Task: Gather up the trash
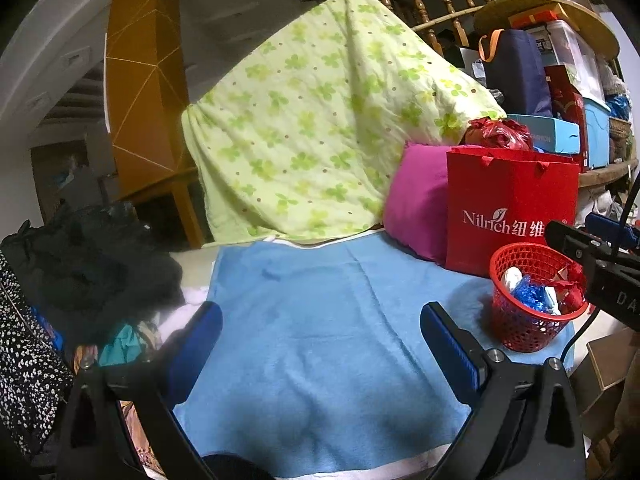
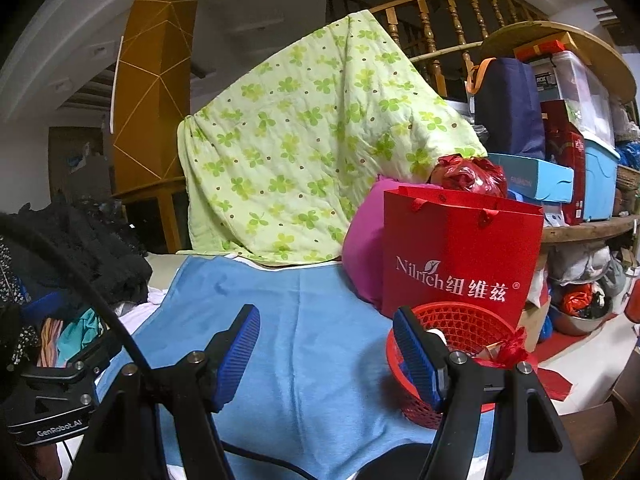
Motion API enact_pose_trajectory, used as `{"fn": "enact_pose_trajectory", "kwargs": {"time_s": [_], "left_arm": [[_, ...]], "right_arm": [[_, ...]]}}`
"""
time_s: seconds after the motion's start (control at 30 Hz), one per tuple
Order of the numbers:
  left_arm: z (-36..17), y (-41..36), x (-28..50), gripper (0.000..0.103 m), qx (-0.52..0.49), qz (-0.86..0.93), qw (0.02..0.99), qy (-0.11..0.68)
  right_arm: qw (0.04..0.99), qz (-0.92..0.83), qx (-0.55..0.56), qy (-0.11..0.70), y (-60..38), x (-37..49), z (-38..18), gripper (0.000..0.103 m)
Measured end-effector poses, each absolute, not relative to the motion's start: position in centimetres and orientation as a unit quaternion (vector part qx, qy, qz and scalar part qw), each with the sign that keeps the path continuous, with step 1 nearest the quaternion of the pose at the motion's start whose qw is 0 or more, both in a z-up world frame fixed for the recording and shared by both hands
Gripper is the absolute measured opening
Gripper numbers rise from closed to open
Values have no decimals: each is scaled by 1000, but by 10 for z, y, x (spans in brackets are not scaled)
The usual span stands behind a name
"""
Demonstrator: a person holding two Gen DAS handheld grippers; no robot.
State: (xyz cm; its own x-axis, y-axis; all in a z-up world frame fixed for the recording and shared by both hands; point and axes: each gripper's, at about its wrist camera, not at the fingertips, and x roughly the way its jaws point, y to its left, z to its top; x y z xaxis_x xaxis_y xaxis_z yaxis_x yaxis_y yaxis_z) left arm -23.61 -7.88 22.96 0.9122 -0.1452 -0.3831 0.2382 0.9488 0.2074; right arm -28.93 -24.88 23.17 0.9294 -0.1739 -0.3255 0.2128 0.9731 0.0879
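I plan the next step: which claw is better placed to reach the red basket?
Right. The right claw, open, has one finger beside the red plastic mesh basket; the open left claw is farther.

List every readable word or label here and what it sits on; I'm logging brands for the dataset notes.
"Nilrich 纽维兹 ®" – white print on the red paper bag.
"GenRobot.AI" – on the left gripper's body, seen from the right wrist view.
"DA" – cut-off letters on the right gripper's body, seen from the left wrist view.
Light blue box: print too blurred to read.
Clear storage bin: label too small to read.
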Motion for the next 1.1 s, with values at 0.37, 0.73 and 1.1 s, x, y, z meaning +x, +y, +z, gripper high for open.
{"fn": "enact_pose_trajectory", "kwargs": {"time_s": [0.37, 0.73, 1.1], "left_arm": [[232, -71, -239, 99, 122, -89, 972, 180], [230, -66, -238, 99, 118, -81, 973, 183], [229, -51, -237, 99, 109, -69, 974, 185]], "right_arm": [[982, -90, 62, 152, -243, -291, 236, 73], [983, -84, 60, 153, -234, -288, 238, 73], [984, -75, 57, 149, -223, -281, 241, 73]]}}
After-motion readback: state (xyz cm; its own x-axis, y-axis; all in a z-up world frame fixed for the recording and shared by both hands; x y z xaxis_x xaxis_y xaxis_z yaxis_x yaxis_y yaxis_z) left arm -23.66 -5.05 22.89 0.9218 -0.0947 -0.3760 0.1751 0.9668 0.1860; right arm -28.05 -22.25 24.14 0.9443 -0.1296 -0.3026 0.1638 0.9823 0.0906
